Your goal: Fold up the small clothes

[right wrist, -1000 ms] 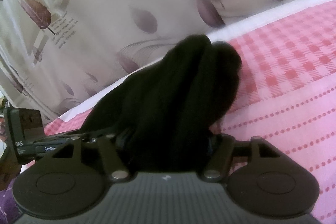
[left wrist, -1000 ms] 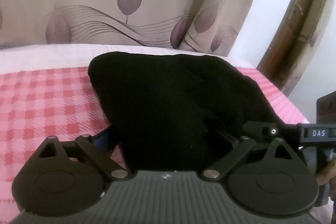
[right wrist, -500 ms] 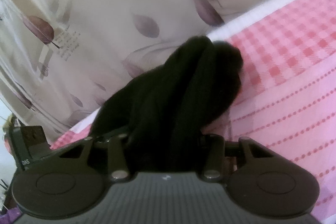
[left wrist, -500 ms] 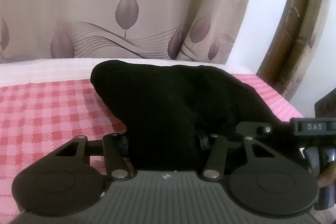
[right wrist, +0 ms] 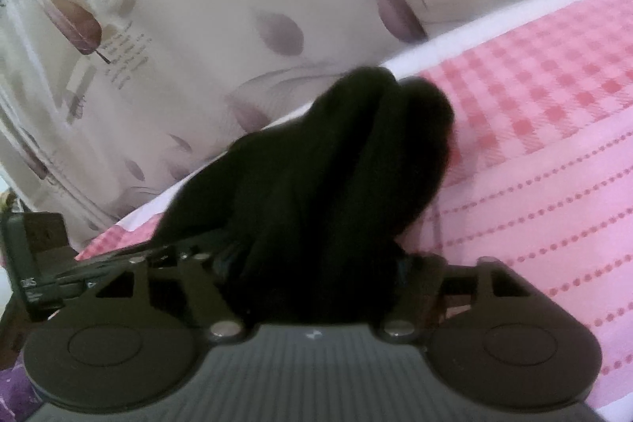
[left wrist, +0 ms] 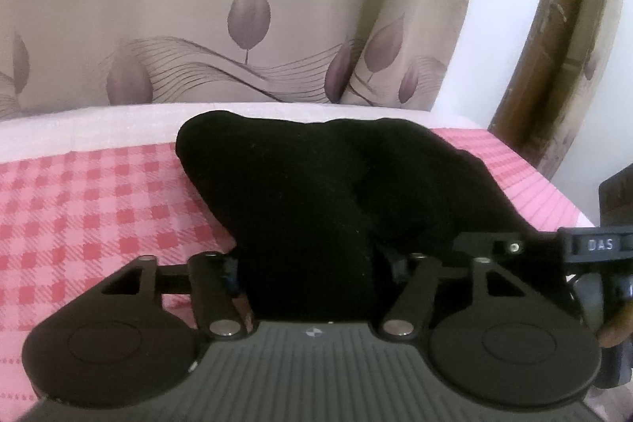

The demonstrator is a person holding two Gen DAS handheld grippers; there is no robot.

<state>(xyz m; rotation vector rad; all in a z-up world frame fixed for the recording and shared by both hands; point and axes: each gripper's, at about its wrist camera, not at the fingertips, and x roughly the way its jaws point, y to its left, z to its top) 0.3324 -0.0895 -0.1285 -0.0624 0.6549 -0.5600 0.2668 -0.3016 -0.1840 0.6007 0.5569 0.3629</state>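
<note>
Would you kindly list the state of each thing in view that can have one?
black garment: bunched in folds, lying on the bed, its near end between both claws.
left claw: jaws opening, cloth between them.
right claw: jaws opening, cloth between them.
checked bedsheet: spread flat under the garment.
curtain: drawn, hanging behind the bed.

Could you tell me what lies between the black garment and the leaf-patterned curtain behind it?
In the left wrist view, only a pale, unpatterned strip of the bed cover separates the black garment from the curtain; nothing rests on it.
</note>
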